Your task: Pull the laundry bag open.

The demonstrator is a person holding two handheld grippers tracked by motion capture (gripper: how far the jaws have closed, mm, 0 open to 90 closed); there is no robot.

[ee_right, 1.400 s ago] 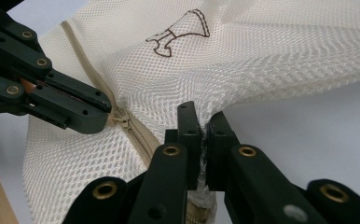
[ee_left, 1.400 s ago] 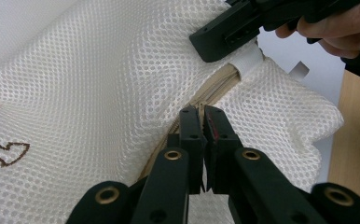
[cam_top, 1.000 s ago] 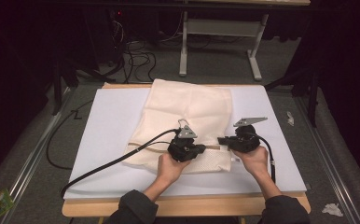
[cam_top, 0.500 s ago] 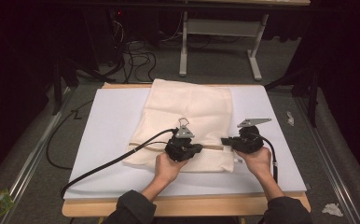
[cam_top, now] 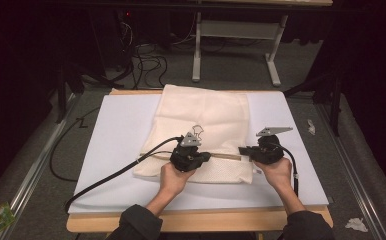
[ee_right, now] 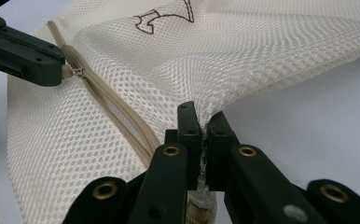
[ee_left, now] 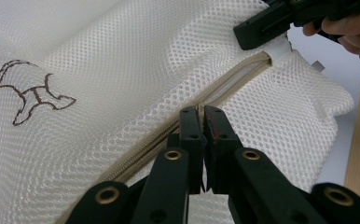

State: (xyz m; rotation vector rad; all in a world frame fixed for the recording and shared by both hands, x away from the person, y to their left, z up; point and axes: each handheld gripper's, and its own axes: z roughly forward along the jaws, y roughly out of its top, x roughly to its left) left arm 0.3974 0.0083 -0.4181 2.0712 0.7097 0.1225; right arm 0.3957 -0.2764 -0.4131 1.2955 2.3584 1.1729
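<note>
Looking down from the high view, a white mat (cam_top: 116, 145) covers a wooden table (cam_top: 201, 221) on a grey floor, with dark curtains around, cables and a metal frame behind; a cream mesh bag (cam_top: 206, 120) lies in the middle of the mat, the left gripper (cam_top: 207, 156) on its zip (cam_top: 226, 156) and the right gripper (cam_top: 242, 150) at the bag's right edge, though the jaw tips are too small to read there. In the left gripper view the jaws are clenched at the zip, what they pinch hidden between them, beside a brown stitched logo (ee_left: 29, 93). In the right gripper view the jaws are clamped on a fold of the mesh, the zip's near end lost behind them
</note>
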